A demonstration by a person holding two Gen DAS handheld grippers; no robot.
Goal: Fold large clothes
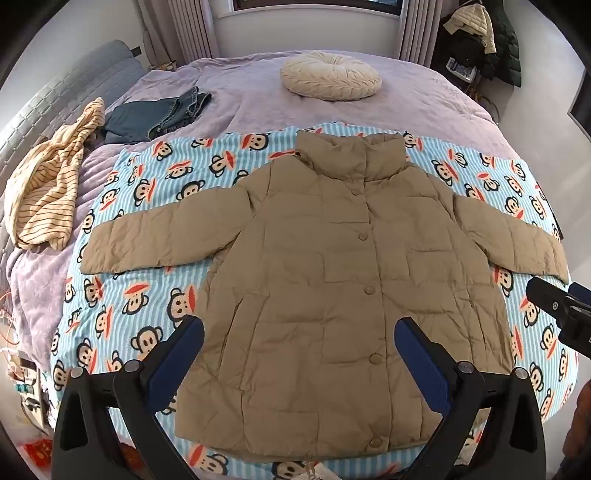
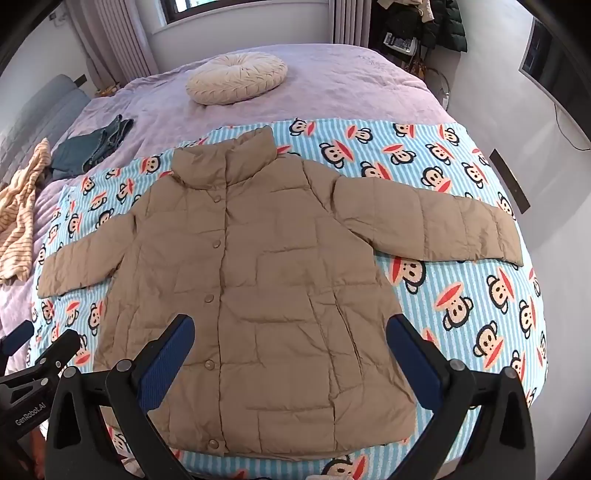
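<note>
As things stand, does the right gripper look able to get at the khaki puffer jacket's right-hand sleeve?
Probably yes. The right gripper hangs open above the khaki puffer jacket, and the sleeve lies flat and uncovered on the monkey-print sheet, nothing between.

Soft, even daylight enters from the window (image 1: 317,5) at twelve o'clock, giving a bright scene with faint shadows and no glare. Both views are sharp at the centre. Strong fisheye distortion bows the bed (image 2: 332,77) outward, and black vignette fills the corners, where detail softens.
</note>
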